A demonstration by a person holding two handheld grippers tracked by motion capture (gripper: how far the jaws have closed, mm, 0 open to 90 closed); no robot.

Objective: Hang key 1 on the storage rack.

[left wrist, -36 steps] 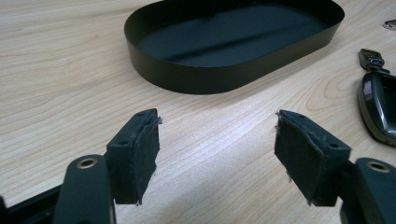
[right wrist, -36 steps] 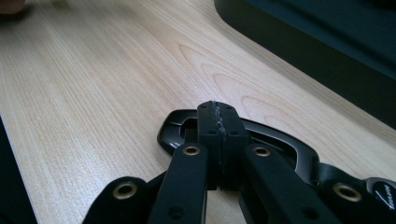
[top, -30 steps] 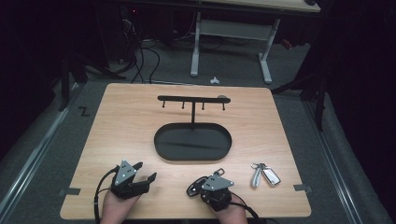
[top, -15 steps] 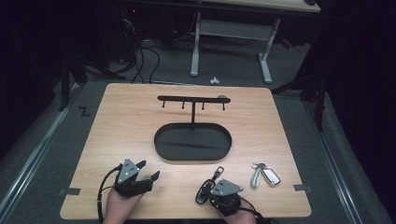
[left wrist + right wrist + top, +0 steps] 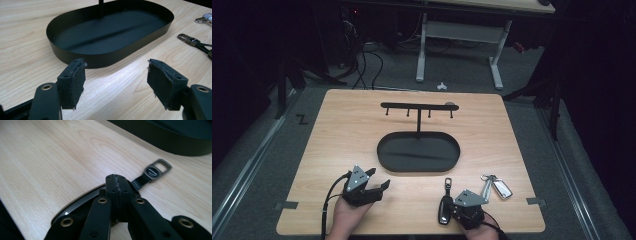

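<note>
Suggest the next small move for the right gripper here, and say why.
Probably lift the right gripper slightly. Its jaws are shut together over the black key fob, which lies flat on the table with its strap and metal loop pointing at the black tray. A short lift would show whether the grip holds. The left gripper sits open, holding nothing.

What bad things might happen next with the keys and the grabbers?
The right gripper looks shut on the black car key, pinching near its strap end, so the key might swing or slip if lifted. The key lies near the table's front edge and could get knocked off. The silver keys lie close by and might get bumped.
</note>
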